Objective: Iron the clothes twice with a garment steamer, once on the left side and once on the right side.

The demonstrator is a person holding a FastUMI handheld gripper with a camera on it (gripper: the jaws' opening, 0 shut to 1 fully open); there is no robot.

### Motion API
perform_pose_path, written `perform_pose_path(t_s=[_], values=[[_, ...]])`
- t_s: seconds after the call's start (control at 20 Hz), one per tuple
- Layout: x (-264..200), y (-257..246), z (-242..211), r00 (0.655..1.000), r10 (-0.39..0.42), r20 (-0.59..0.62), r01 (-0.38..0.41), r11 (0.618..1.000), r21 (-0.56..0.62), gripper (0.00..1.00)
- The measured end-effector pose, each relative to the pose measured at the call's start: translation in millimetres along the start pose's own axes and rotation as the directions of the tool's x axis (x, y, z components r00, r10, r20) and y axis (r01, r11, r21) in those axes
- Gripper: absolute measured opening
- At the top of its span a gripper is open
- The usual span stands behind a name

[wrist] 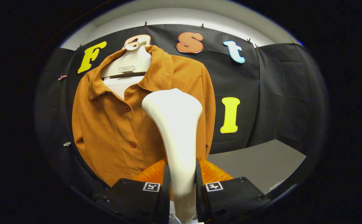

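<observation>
One garment steamer (176,130), pale, is clamped by its neck between both fingers of the gripper (182,186); the jaws are set narrow and pressed to either side of it. Its flared head is held upright before the buttoned front of one brown shirt (112,130), toward the sleeve side; whether it touches the cloth cannot be told. The shirt is hung on a pale hanger (131,62) over a white under-layer (120,85), against the booth's black wall. A grey table (258,161) is set beyond the fingers, beside the shirt. Risks are judged as follows: the smooth tapered neck may be twisted or slid in the grip; the loosely hung shirt may be swung or bunched if pressed hard; one side may be missed if the pass is run off-line.
</observation>
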State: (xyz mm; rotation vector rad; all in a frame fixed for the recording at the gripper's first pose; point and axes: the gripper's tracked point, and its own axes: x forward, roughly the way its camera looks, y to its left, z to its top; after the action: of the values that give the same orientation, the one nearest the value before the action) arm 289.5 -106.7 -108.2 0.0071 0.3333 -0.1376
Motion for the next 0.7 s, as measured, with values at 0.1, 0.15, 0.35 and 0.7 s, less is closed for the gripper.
perform_pose_path(t_s=[0.1,0.15,0.35,0.7], values=[[6,2,-8,1.000,-0.017,-0.026,0.017,1.000,-0.002,0.38],[10,4,-12,0.999,-0.023,-0.042,0.023,1.000,-0.006,0.38],[20,6,-31,0.995,-0.049,-0.091,0.047,0.998,-0.033,0.38],[36,9,-75,0.976,-0.061,-0.208,0.051,0.997,-0.053,0.38]])
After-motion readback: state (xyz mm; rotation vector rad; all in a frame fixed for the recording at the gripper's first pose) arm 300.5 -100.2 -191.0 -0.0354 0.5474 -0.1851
